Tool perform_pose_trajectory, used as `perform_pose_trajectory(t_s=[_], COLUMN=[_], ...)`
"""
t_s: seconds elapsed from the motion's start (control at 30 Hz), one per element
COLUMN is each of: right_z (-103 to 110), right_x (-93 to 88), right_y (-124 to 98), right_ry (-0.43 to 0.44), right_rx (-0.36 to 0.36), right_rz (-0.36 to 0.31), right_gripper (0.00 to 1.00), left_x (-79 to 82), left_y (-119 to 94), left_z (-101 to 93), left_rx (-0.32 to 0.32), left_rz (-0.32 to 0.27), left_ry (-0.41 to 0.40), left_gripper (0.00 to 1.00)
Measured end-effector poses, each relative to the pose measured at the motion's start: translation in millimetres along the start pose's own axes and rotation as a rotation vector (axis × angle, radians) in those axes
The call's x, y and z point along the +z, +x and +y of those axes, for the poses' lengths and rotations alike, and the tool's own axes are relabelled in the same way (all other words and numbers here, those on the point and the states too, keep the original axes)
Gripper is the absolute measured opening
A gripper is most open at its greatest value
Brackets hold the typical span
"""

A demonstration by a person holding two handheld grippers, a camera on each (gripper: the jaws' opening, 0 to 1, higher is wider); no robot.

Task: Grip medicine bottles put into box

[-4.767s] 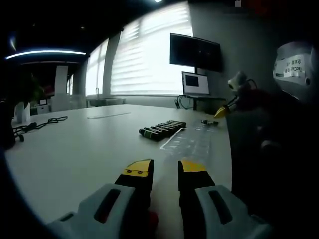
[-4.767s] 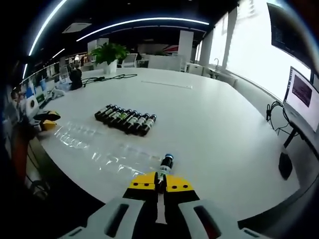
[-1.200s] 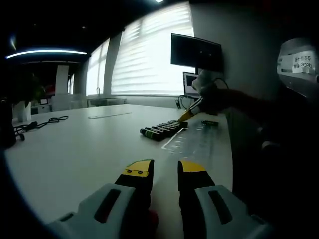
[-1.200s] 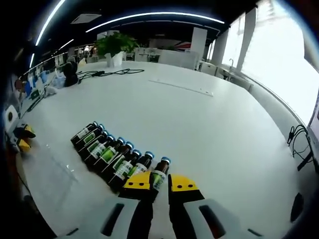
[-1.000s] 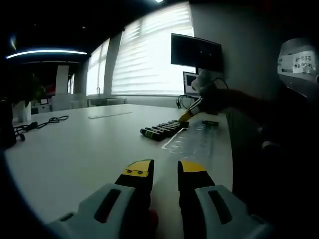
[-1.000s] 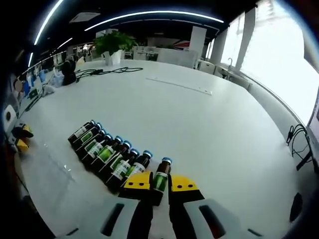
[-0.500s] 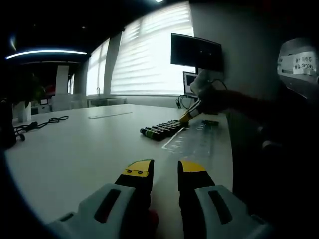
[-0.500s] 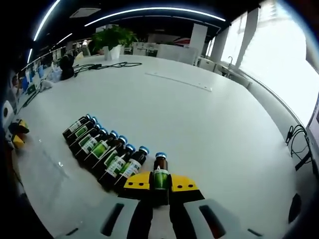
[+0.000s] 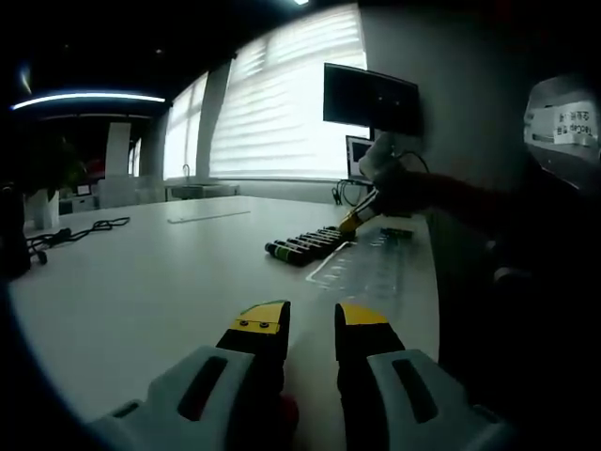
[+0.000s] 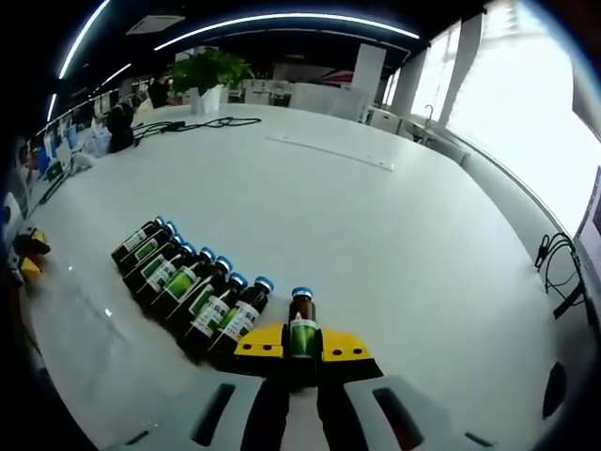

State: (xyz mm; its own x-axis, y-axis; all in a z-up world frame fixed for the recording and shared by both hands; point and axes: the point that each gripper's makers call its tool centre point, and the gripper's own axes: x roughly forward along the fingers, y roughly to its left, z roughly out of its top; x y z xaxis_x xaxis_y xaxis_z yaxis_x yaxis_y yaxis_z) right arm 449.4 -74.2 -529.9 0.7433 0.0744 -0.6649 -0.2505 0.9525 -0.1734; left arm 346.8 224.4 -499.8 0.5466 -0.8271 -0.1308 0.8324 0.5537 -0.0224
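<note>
Clamping our right gripper (image 10: pixel 302 344) on one medicine bottle (image 10: pixel 301 329) beside the row (image 10: pixel 183 278); left gripper (image 9: pixel 311 319) hangs open.

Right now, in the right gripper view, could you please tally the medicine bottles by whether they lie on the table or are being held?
Bottles lying in a row on the table: 7
Bottle held by the right gripper: 1
Total: 8

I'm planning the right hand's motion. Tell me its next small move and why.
Probably lift the right tool a little off the white table. Its jaws look closed on one medicine bottle, drawn apart from the row of bottles lying on its left. Raising it clears that row before carrying it off.
</note>
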Motion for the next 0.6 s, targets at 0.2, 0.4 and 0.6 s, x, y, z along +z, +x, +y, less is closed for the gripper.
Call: perform_pose_trajectory(t_s=[0.2,0.4,0.6], right_z=[0.7,1.8,7.5], right_x=[4.1,8.0,15.5], right_y=[-7.4,-18.5,-38.3], right_ry=[-0.008,0.005,-0.002], right_rx=[-0.003,0.0,-0.001], right_rz=[-0.024,-0.052,-0.107], right_gripper=[0.06,0.07,0.06], left_x=[0.1,0.1,0.1], left_y=[-0.2,-0.2,-0.4], left_z=[0.1,0.1,0.2], left_rx=[-0.001,0.0,-0.001], left_rz=[-0.001,-0.001,-0.001], left_ry=[-0.001,-0.001,-0.001], left_gripper=[0.14,0.14,0.14])
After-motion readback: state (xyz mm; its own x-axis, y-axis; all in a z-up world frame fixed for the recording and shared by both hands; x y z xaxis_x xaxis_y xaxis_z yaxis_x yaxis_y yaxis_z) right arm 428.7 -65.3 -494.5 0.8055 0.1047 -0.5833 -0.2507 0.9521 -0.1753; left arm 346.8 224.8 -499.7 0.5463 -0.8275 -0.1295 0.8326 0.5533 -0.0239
